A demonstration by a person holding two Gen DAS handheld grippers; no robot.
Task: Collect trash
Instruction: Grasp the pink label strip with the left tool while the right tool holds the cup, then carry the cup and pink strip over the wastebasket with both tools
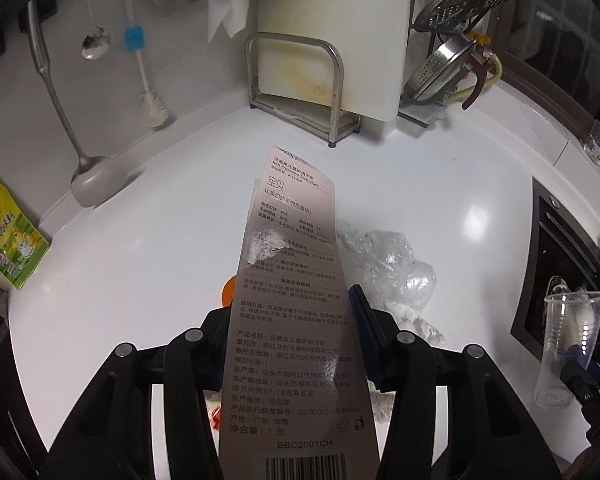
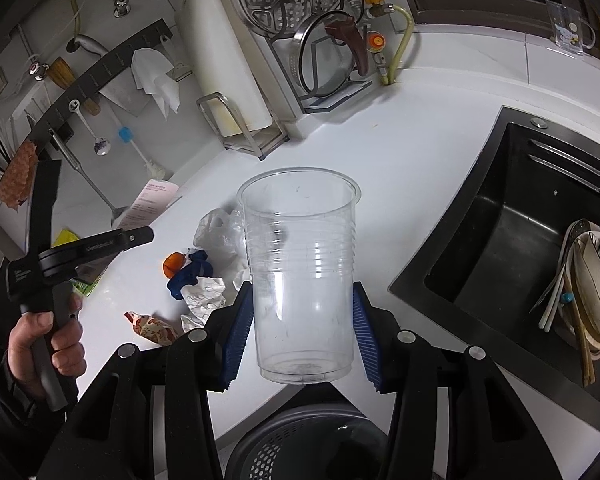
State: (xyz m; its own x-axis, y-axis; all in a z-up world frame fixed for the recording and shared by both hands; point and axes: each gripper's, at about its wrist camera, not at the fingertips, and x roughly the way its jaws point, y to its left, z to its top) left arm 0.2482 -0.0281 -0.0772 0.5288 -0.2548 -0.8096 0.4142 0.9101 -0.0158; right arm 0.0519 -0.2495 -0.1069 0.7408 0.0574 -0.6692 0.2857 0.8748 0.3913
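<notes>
Black plastic tongs (image 2: 300, 332) w/ 2 ribbed blue pads (image 2: 236, 336), silver screws, dark sleeve (image 2: 0, 400)

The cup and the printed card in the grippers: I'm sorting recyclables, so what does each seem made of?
Cup: looks like thin clear plastic, glossy; the counter shows through it and its wall is ribbed. Printed card: apparently coated paperboard, pale pink, with a shiny torn patch and a slight bend; a plastic film layer can't be ruled out.

White counter (image 1: 100, 300); black sink (image 2: 512, 240); utensil rail (image 2: 100, 68) on white wall
</notes>
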